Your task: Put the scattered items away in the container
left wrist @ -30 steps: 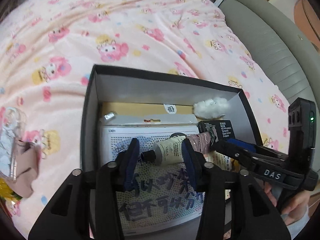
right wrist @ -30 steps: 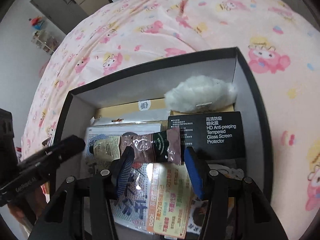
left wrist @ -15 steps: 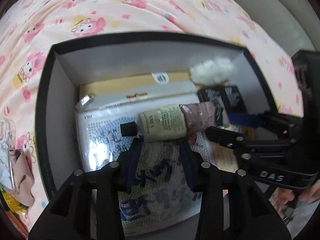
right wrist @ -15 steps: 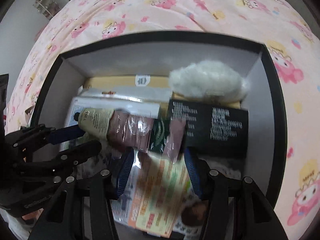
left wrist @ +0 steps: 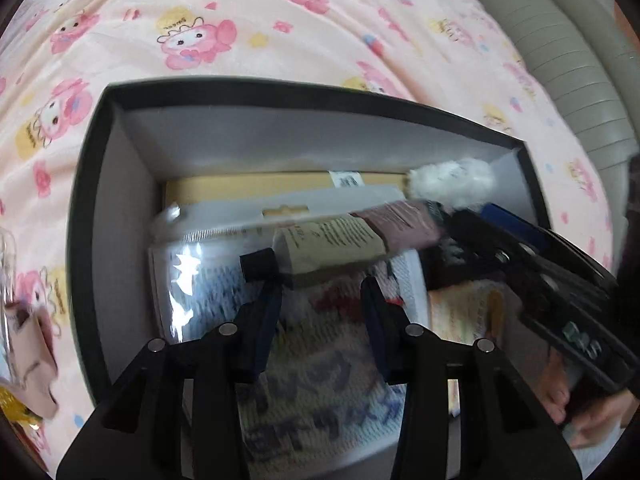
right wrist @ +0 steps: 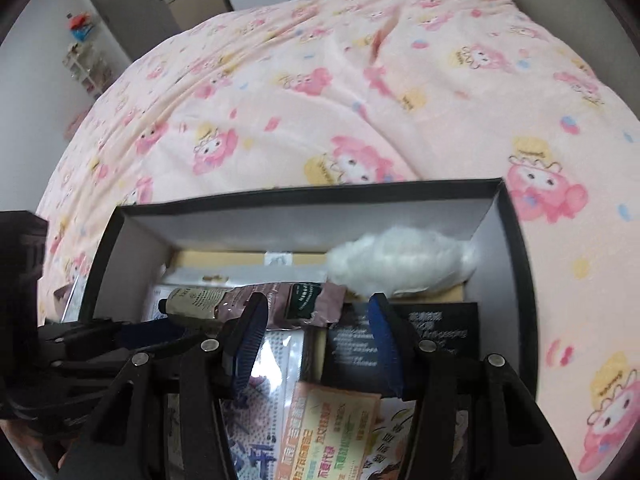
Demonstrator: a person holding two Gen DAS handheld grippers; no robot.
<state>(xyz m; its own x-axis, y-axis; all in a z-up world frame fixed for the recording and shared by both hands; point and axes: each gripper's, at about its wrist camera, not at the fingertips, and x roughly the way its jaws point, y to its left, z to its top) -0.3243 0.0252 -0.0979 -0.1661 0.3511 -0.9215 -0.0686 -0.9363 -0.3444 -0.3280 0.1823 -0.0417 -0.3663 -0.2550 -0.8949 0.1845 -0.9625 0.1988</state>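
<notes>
Blue-padded left gripper (left wrist: 322, 286) fingers (left wrist: 267, 316) apart, empty, below tube (left wrist: 332, 246).

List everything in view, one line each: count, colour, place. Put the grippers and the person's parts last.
box: one, black outside, grey inside, open on the bedspread.
bedspread: one, pink with cartoon print, under and around the box.
tube: one, cream and pink with black cap, in the box, lying on the flat packets.
cotton wad: one, white, far right corner of the box.
black carton: one, white lettering, right side of the box.
flat packets and leaflets: several, mostly white, one orange, on the box floor.
left gripper: black, blue pads, open, just short of the tube.
right gripper: same colours, open, at the tube's crimped end.
hand: one, holding the right gripper.
</notes>
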